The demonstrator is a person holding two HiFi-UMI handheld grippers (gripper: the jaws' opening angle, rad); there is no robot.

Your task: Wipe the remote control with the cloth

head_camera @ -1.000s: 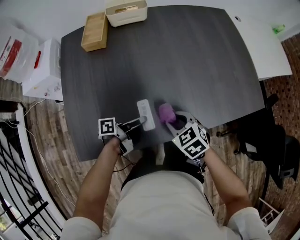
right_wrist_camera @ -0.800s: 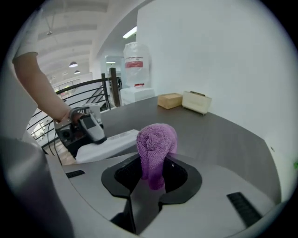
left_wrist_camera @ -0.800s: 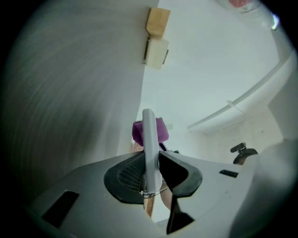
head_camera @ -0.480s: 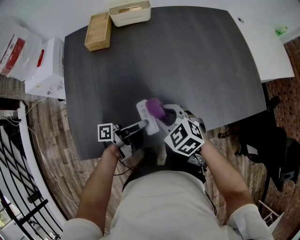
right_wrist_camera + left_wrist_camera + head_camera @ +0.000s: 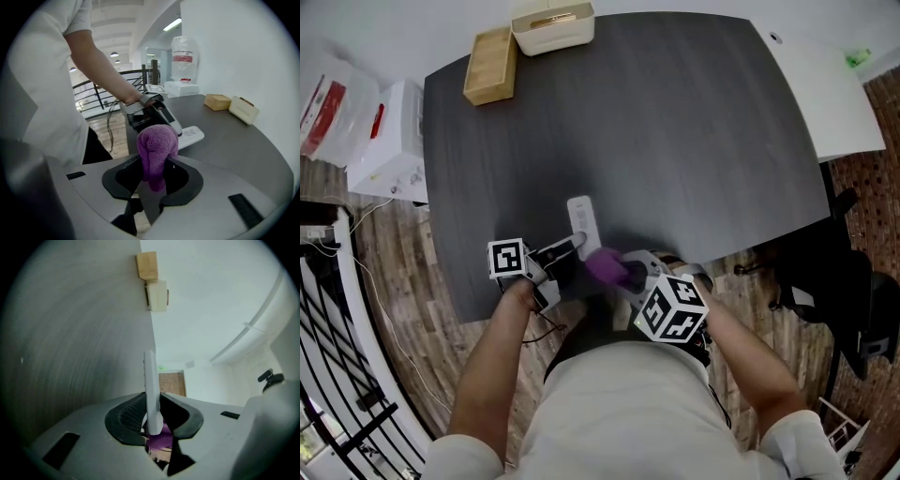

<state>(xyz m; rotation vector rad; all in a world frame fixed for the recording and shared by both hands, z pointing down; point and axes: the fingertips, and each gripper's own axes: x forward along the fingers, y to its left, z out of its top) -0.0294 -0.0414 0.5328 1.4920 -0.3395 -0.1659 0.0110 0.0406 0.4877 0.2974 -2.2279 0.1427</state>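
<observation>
The white remote control [image 5: 583, 220] lies lengthwise over the near edge of the dark table [image 5: 675, 122]. My left gripper [image 5: 565, 249] is shut on its near end. In the left gripper view the remote [image 5: 149, 385] stands on edge between the pads of that gripper [image 5: 151, 417]. My right gripper [image 5: 617, 272] is shut on a bunched purple cloth [image 5: 604, 266], which sits at the remote's near end, just right of the left jaws. In the right gripper view the cloth [image 5: 157, 149] pokes up from the gripper [image 5: 154, 176], with the remote [image 5: 191, 136] behind it.
A wooden block [image 5: 490, 64] and a cream box [image 5: 551, 23] stand at the table's far left corner. A white table [image 5: 825, 84] adjoins on the right, with a black chair [image 5: 848, 291] below it. White boxes [image 5: 389, 141] and a metal railing [image 5: 337, 375] are on the left.
The cloth went from the remote's right side up onto its far part, then slid back toward me to its near end. The right gripper came back with it. The left grip on the remote held.
</observation>
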